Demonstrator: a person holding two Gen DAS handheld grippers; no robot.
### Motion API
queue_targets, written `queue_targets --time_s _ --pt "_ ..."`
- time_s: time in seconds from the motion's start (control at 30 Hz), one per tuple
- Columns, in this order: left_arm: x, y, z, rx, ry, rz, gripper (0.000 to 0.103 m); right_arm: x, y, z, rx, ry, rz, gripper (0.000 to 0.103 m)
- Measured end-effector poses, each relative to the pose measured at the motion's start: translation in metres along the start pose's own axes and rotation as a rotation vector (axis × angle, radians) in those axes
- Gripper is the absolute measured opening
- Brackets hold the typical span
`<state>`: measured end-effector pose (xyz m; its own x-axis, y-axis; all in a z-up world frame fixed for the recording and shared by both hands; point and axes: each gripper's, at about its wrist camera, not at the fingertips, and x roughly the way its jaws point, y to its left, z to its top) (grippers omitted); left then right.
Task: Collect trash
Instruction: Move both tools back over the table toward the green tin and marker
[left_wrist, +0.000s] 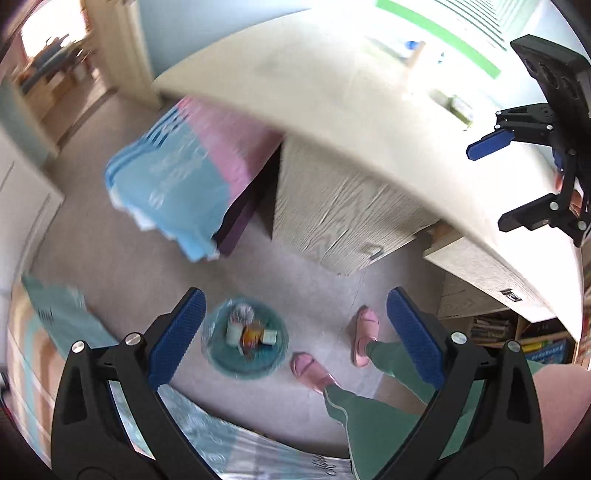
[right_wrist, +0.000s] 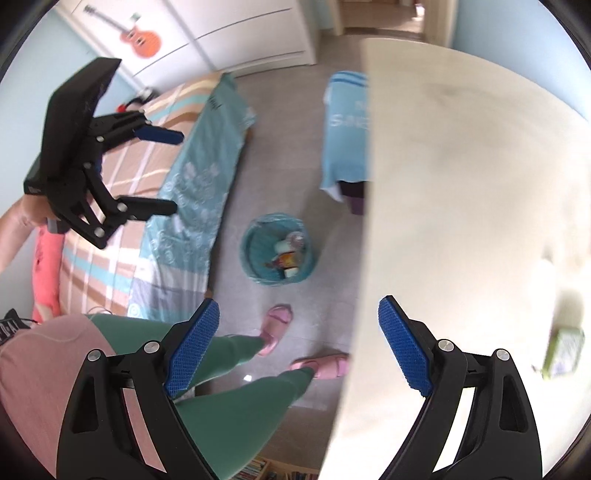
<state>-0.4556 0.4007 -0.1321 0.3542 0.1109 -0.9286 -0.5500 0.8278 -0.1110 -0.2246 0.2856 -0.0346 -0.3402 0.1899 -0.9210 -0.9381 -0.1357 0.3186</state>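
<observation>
A round teal trash bin (left_wrist: 221, 360) stands on the grey floor below me, with several pieces of trash (left_wrist: 251, 332) inside. It also shows in the right wrist view (right_wrist: 255, 251). My left gripper (left_wrist: 295, 336) is open and empty, held high above the bin. My right gripper (right_wrist: 297, 347) is open and empty, over the desk edge. The left view shows the right gripper (left_wrist: 487, 184) over the desk. The right view shows the left gripper (right_wrist: 173, 173) over the bed. A small green pack (right_wrist: 563, 350) lies on the cream desk (right_wrist: 461, 184).
A bed (right_wrist: 147, 166) with a teal and striped cover lies beside the bin. A chair draped with a blue and pink towel (left_wrist: 177, 173) stands at the desk. My legs and pink slippers (left_wrist: 364, 332) are on the floor by the bin. Desk drawers (left_wrist: 343, 218) and a bookshelf (left_wrist: 517, 332) are under the desk.
</observation>
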Motion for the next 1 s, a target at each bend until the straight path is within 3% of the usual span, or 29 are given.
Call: queue_targets --time_s 0.43,0.6,0.73,0.83,1.0 --pt "0.026 -0.127 0.118 0.382 -0.048 -0.096 0.096 -0.079 -0.115 -0.113 0.105 -0.093 -0.195 0.087" --pt "0.046 -0.173 0.161 0.496 -0.07 -0.143 0.096 -0.101 -0.165 -0.148 0.073 -0.127 -0.203 0.087" --pt "0.07 -0.2 0.185 0.59 -0.092 -0.18 0.096 -0.099 -0.193 -0.157 -0.009 -0.125 -0.224 0.087" --pt "0.09 -0.213 0.203 0.648 -0.068 -0.178 0.096 -0.095 -0.211 -0.157 -0.084 -0.129 -0.241 0.087" --pt "0.121 -0.225 0.225 0.761 -0.042 -0.24 0.096 -0.078 -0.239 -0.151 -0.219 -0.106 -0.282 0.087"
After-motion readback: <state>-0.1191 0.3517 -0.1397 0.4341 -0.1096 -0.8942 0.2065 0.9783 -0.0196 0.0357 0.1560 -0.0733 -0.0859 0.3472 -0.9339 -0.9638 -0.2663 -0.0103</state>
